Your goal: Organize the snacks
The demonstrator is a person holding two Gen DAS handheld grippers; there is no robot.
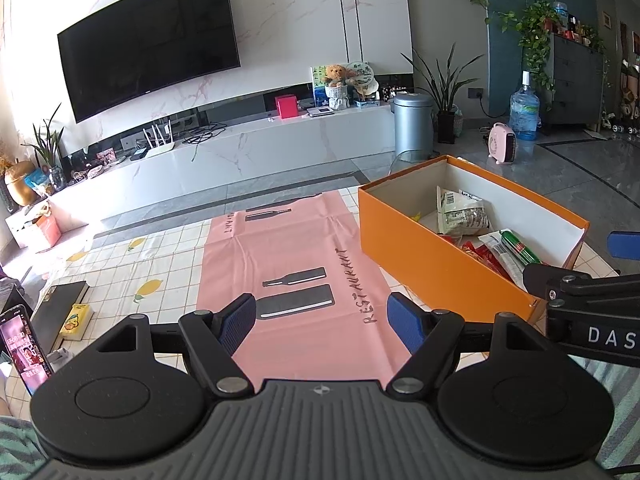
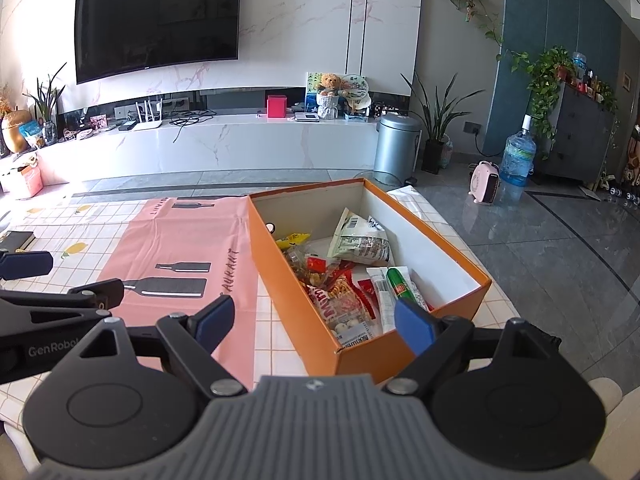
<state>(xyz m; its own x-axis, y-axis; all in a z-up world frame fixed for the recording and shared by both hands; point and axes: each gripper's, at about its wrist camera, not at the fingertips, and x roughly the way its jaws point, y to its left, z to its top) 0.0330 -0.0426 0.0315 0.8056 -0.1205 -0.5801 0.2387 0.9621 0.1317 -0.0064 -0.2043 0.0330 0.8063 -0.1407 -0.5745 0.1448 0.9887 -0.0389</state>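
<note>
Left gripper (image 1: 322, 322): blue-padded jaws spread wide, nothing held, positioned over pink printed mat (image 1: 288, 256) on bench. Right gripper (image 2: 314, 322): jaws spread wide, nothing held, positioned at near end of open orange cardboard box (image 2: 288, 280). Box located at 2 o'clock from left gripper. Assorted snack packets (image 2: 344, 292) contained inside box, green-wrapped sausage stick (image 2: 398, 285) on top.

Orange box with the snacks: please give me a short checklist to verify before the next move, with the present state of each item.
1. Orange box open on top: ok.
2. Snacks inside it, such as the green sausage and the white bag: ok.
3. Left gripper jaws open, holding nothing: ok.
4. Right gripper jaws open, holding nothing: ok.
5. No snack left on the pink mat: ok.
6. Snacks sorted neatly: not ok, piled.
</note>
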